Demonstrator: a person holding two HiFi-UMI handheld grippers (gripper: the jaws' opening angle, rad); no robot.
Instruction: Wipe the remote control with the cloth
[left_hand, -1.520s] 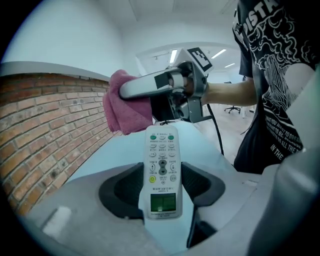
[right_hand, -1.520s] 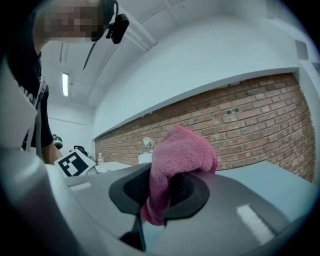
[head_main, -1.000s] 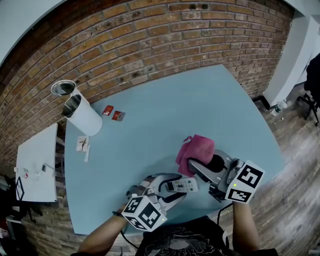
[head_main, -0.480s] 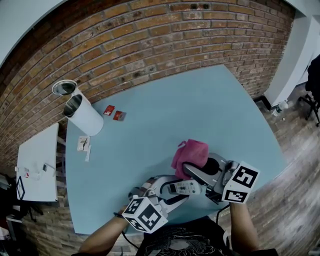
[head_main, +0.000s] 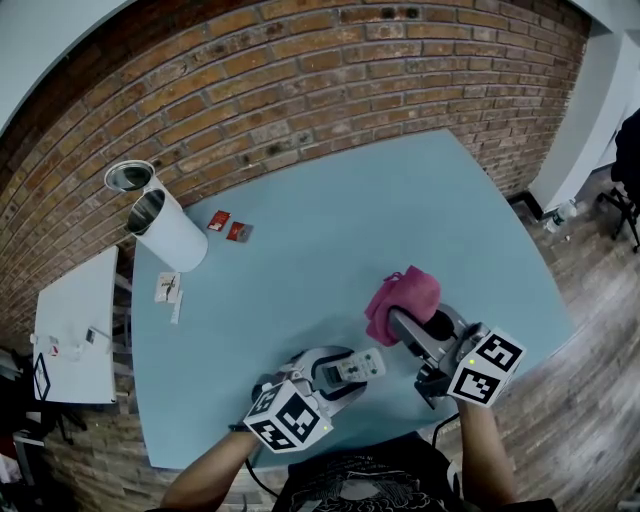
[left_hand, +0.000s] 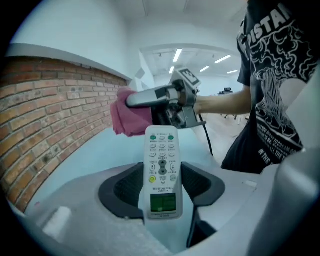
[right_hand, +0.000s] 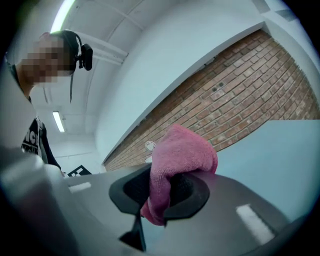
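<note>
My left gripper (head_main: 340, 372) clamps the remote (left_hand: 161, 170) and my right gripper (right_hand: 160, 194) pinches the cloth (right_hand: 182, 152), the two apart between wiping strokes, I judge. Next I must press the cloth onto the buttons.

A light blue table (head_main: 330, 230) fills the middle of the head view, its far edges against a brick wall (head_main: 300, 80). Most of what lies on it sits at the upper left: a white cylindrical container (head_main: 172, 238) with its dark mouth showing and a metal-rimmed can (head_main: 128, 176) just behind it. Right of these lie two small red packets (head_main: 217, 221) (head_main: 236, 232) – side by side. Below the container, near the table's left edge, lies a small white card (head_main: 166, 288) with a slim white strip (head_main: 176, 306) beside it.
</note>
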